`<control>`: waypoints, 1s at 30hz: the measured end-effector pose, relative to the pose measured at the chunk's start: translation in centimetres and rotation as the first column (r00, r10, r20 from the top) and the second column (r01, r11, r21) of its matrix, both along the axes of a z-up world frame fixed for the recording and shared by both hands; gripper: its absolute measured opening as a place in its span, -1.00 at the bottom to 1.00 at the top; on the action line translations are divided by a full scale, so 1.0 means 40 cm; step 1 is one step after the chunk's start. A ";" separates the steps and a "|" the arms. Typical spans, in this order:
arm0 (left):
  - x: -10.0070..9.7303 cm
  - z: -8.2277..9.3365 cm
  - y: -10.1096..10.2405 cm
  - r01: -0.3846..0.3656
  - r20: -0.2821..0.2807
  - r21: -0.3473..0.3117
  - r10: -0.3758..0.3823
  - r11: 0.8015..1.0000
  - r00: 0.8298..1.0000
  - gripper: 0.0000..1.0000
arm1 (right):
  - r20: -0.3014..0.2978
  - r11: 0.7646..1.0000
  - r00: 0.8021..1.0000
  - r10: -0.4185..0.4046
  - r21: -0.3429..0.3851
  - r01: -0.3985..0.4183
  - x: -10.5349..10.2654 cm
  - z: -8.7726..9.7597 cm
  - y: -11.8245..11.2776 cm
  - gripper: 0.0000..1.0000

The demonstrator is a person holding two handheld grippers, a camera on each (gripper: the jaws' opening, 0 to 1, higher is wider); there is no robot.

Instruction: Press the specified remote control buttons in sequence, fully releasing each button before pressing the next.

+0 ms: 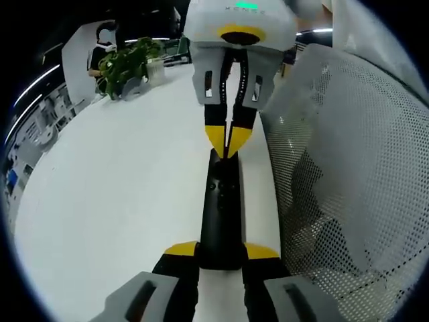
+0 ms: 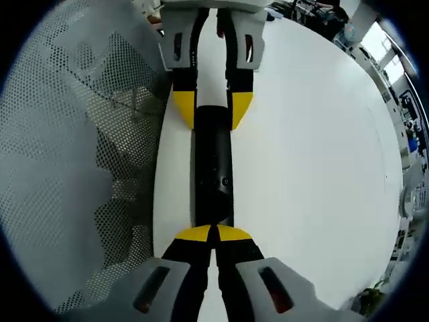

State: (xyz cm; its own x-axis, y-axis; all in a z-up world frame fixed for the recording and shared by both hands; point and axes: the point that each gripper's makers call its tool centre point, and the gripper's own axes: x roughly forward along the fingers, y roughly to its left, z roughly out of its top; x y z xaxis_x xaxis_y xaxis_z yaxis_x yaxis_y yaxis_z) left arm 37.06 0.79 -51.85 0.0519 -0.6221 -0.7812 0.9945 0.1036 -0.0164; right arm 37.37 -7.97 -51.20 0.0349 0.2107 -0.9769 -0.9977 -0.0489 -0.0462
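A slim black remote control [image 1: 221,208] lies lengthwise over the white table [image 1: 120,188], close to the table's edge. My left gripper [image 1: 221,250] is shut on its near end, one yellow-tipped jaw on each side. My right gripper [image 1: 228,137] comes in from the top with its jaws shut together, the tips resting on the remote's far end. In the right gripper view the remote [image 2: 213,161] runs from my shut right gripper [image 2: 214,233] up to the left gripper [image 2: 213,107], which clamps it. Small buttons show on its top face. The button under the tips is hidden.
A white mesh chair back [image 1: 348,174] stands right beside the table edge, also seen as mesh chair back [image 2: 80,154]. A potted plant [image 1: 124,64] sits at the table's far end, with a person [image 1: 104,47] behind it. Bare table [image 2: 301,134] stretches to the other side.
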 end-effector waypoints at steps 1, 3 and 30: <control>0.000 -0.001 0.003 0.003 0.001 0.001 -0.003 1.000 1.000 -0.52 | 0.000 1.000 1.000 -0.009 0.009 0.009 0.000 0.000 -0.001 -1.00; 0.000 -0.001 0.004 0.001 -0.001 0.002 -0.001 1.000 1.000 -0.52 | 0.003 0.999 1.000 -0.027 0.025 0.027 0.001 0.001 -0.003 -1.00; 0.002 -0.002 0.000 0.006 -0.003 -0.003 -0.006 1.000 1.000 -0.52 | 0.062 0.980 0.983 0.174 0.090 -0.179 -0.006 0.004 0.025 -1.00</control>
